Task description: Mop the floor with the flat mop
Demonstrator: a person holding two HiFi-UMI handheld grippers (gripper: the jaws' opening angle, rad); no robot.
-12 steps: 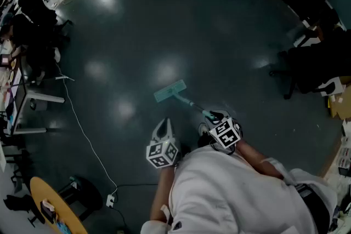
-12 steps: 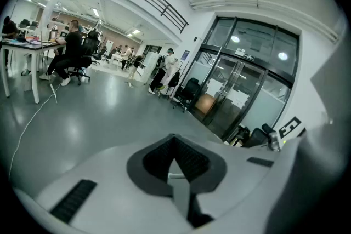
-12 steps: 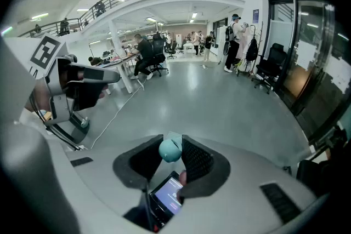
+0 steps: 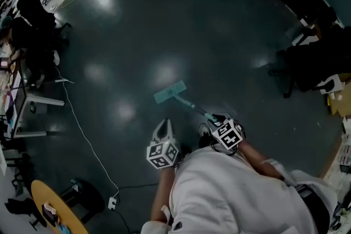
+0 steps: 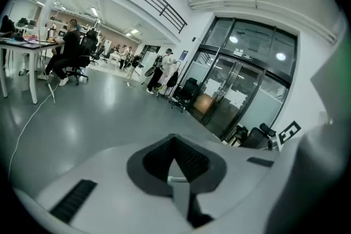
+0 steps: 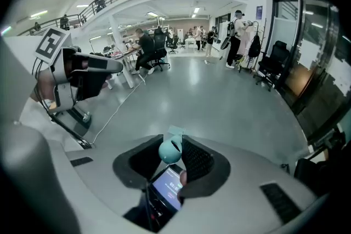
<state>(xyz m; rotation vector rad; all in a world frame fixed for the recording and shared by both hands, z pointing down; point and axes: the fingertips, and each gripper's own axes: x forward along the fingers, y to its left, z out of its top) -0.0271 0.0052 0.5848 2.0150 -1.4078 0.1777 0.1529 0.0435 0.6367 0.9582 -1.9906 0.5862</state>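
Observation:
The flat mop has a teal head (image 4: 170, 92) lying flat on the dark floor ahead of me. Its teal handle (image 4: 192, 104) slants back to my right gripper (image 4: 215, 117), which is shut on it. In the right gripper view the handle's round teal end (image 6: 170, 152) sits between the dark pads (image 6: 194, 159), and the mop head (image 6: 175, 131) shows small beyond it. A lit phone screen (image 6: 167, 190) lies under those jaws. My left gripper (image 4: 163, 124) hangs left of the handle, apart from it. Its jaws (image 5: 175, 142) are shut on nothing.
A white cable (image 4: 82, 129) runs across the floor at the left to a power strip (image 4: 111, 203). Desks (image 4: 33, 101) and seated people line the left edge. An office chair (image 4: 307, 68) stands at the right, a round yellow table (image 4: 52, 208) at the bottom left. Glass doors (image 5: 241, 101) are behind.
My right gripper and the mop handle have shifted very slightly to the right and down. The mop head has hardly moved. The left gripper has stayed in place.

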